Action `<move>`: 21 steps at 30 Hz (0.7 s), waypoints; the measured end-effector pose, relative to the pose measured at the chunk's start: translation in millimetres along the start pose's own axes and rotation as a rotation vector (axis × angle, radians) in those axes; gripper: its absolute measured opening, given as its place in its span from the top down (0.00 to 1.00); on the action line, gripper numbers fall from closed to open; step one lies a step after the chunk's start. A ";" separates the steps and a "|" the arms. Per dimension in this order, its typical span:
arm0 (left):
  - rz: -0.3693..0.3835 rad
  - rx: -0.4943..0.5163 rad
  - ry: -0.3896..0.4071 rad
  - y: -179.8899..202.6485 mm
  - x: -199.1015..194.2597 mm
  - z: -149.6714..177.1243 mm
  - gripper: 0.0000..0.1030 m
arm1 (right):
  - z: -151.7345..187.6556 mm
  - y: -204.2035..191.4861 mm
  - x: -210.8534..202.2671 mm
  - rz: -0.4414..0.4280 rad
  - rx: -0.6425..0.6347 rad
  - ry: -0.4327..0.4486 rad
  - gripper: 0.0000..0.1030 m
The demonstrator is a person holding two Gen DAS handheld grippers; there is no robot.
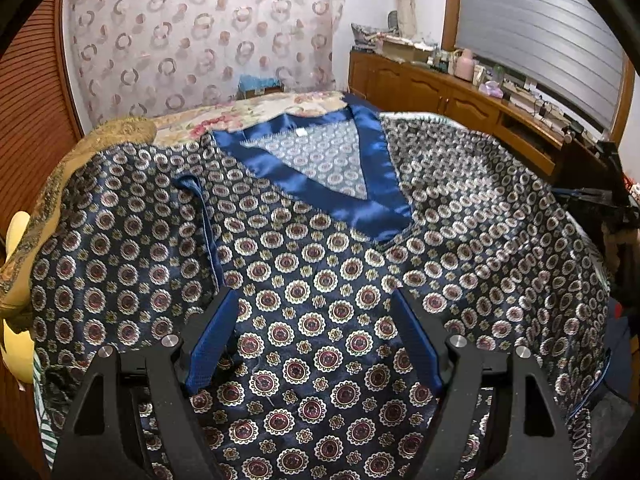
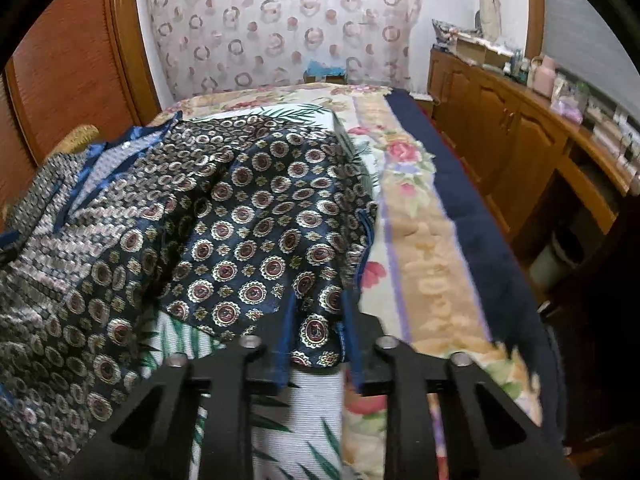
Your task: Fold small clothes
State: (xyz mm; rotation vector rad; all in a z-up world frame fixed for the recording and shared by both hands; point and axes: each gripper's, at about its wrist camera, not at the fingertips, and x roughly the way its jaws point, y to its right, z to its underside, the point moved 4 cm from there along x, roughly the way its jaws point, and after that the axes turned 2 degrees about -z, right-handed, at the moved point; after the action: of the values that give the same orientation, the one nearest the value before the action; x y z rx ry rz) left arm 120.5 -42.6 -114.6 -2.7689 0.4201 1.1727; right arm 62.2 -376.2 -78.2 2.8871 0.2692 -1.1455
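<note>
Right wrist view: my right gripper (image 2: 316,334) pinches the patterned V-neck top's (image 2: 248,240) hem corner. My left gripper (image 1: 316,320) is spread wide w/ nothing btwn, over top's (image 1: 320,320) front below the blue satin collar (image 1: 312,184).

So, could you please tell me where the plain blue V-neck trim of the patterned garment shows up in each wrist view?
Left wrist view: the blue V-neck trim sits just above centre, its point aimed down toward the camera.
Right wrist view: the same trim lies at the far left, seen edge-on and creased.
Shared landmark: the ring-patterned curtain hangs behind the bed in both.
</note>
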 end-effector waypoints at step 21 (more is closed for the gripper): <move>-0.006 0.053 -0.120 9.8 24.1 7.4 0.09 | -42.1 -53.0 -37.1 0.051 -0.120 0.217 0.93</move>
State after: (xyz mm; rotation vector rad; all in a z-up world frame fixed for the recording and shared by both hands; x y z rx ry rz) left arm 128.5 -55.5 -137.0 -2.6365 0.4242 1.2979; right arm 55.3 -326.1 -20.0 2.8928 0.2570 -0.7797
